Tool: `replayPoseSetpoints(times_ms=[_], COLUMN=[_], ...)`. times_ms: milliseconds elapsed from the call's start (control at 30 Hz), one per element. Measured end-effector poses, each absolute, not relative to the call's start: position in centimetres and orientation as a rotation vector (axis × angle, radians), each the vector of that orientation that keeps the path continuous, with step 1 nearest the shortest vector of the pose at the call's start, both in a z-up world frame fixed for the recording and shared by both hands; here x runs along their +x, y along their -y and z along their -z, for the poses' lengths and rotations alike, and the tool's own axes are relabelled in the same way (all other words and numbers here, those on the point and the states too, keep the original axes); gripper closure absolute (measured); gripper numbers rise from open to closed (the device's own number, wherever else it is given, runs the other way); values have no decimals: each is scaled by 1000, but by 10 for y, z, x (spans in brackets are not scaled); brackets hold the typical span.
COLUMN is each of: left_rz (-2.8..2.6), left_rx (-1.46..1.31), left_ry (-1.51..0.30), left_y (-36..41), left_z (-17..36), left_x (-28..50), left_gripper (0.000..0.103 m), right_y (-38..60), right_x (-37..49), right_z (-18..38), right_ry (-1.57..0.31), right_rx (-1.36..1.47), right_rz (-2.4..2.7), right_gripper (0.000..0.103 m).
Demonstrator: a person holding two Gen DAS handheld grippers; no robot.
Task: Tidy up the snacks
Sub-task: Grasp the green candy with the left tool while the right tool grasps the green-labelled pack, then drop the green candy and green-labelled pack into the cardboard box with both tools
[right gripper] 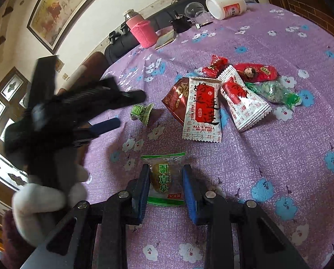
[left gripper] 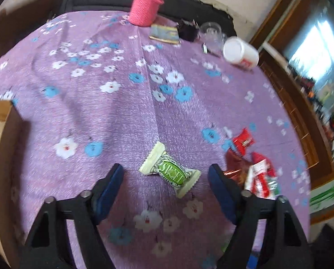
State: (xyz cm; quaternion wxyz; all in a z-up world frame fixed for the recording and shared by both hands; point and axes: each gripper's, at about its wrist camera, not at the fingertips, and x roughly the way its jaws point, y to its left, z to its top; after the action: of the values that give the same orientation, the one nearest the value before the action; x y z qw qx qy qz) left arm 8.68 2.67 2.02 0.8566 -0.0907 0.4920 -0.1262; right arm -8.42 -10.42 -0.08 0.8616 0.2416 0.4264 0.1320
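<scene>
Purple floral cloth (left gripper: 99, 123). Left gripper (left gripper: 165, 174) wide over green candy (left gripper: 170, 172); right gripper (right gripper: 165, 174) pinching clear packet (right gripper: 163, 179). Slick wrapper, could slip.

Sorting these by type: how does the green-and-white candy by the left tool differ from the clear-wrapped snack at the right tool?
The candy has an opaque white-green wrapper; the snack has a clear one showing its brown filling. The candy lies free between the open left tool; the snack sits between the narrower right tool. Both carry green print.

Seven wrapped snacks: five piled near the white-and-red packet (right gripper: 201, 109), two green singles (right gripper: 141, 112) (right gripper: 164, 179) nearer camera.
</scene>
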Motion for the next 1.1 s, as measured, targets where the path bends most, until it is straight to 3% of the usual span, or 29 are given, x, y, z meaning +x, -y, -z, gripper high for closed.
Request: replayPoseSetpoints(times_ms=[33, 67, 133, 500, 800, 1100], left_rz=[247, 232, 251, 287, 250, 66], left_rx=[-141, -93, -21, -123, -194, -227], left_ry=[-1030, -1006, -984, -925, -826, -836], left_y=[-20, -15, -5, -50, -144, -272], left_z=[-17, -18, -18, -45, -96, -91], left_x=[86, 84, 80, 46, -20, -39], left_gripper=[44, 63, 71, 72, 72, 72], right_y=[105, 105, 106, 102, 92, 16], right_x=[-84, -84, -85, -88, -95, -111], right_z=[2, 2, 1, -2, -14, -85], right_ry=[-895, -895, -896, -881, -819, -770], right_rx=[509, 511, 511, 503, 447, 301], right_rz=[-277, -278, -278, -302, -302, -466], right_gripper=[72, 72, 72, 72, 72, 72])
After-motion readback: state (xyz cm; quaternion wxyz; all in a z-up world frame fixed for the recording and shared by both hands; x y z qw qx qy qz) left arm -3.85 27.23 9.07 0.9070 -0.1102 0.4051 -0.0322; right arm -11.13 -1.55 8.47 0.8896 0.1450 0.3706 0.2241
